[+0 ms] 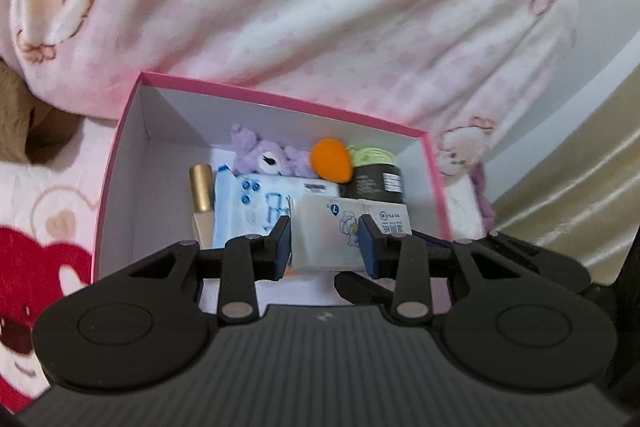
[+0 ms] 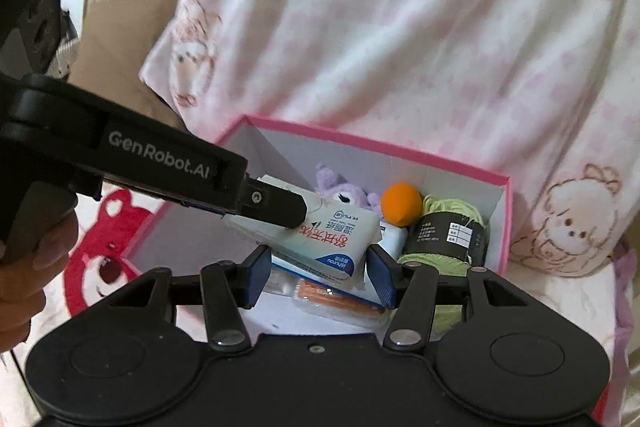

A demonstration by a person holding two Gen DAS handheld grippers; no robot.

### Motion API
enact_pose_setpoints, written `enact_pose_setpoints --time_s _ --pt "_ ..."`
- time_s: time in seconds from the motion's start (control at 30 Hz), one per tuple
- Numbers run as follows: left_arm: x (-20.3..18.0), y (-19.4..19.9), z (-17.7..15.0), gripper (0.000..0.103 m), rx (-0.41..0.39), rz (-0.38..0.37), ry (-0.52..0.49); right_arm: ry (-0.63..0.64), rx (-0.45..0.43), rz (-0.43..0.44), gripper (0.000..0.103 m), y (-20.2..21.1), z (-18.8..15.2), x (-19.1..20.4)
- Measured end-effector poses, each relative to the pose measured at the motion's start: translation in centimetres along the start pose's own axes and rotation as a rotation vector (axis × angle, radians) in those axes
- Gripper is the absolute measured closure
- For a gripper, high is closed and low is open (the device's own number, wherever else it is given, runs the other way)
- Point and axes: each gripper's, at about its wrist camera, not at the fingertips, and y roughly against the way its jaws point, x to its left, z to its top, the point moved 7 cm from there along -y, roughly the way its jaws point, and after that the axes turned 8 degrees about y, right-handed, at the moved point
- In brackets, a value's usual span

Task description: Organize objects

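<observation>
White soft tissue pack (image 2: 320,239), blue and red print, held over pink-rimmed cardboard box (image 2: 506,211). Long axis runs 10 to 4 o'clock. Left gripper (image 1: 324,245) jaws clamp it. Right gripper (image 2: 320,277) jaws apart, gripping nothing.

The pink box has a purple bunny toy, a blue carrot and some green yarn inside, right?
Not quite: the carrot is orange, not blue, as the left wrist view shows. The purple bunny toy and green yarn are indeed inside the pink box.
</observation>
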Motion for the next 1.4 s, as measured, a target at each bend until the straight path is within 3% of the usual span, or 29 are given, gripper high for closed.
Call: enact_pose_setpoints --time_s 0.3,0.4,0.5,0.57,0.67,0.9,1.03,1.2,1.4 --pt "2.5 -6.2 0.8 0.069 0.03 0.041 0.051 0.005 0.108 -0.034 0.045 -6.5 -0.8 -1.6" --pt "3.1 -7.6 0.8 0.069 0.033 0.068 0.05 0.01 0.152 -0.072 0.053 -8.1 -1.3 -1.9" --pt "3.1 -7.8 1.0 0.068 0.01 0.069 0.043 0.039 0.138 -0.111 0.054 -8.2 -1.1 -1.7" --pt "2.9 -7.7 1.0 0.066 0.012 0.075 0.034 0.028 0.135 -0.116 0.054 -7.8 -1.2 -1.8" --pt "2.6 -7.2 0.5 0.053 0.01 0.102 0.013 -0.01 0.093 -0.096 0.053 -6.3 -1.4 -1.8" --pt "1.2 -3.6 -1.2 0.027 0.006 0.172 -0.052 -0.091 0.03 -0.068 0.045 -1.2 -2.2 -1.3" --pt "0.1 0.2 -1.6 0.012 -0.027 0.164 -0.055 -0.114 0.001 -0.069 0.04 1.5 -1.8 -0.6" --pt "-1.3 5.8 -2.3 0.006 -0.092 0.199 -0.129 -0.133 -0.02 -0.07 0.037 6.3 -2.3 0.7" --pt "-1.9 10.6 -5.0 0.006 -0.066 0.26 -0.237 -0.176 -0.011 -0.095 0.036 10.5 -3.5 1.6"
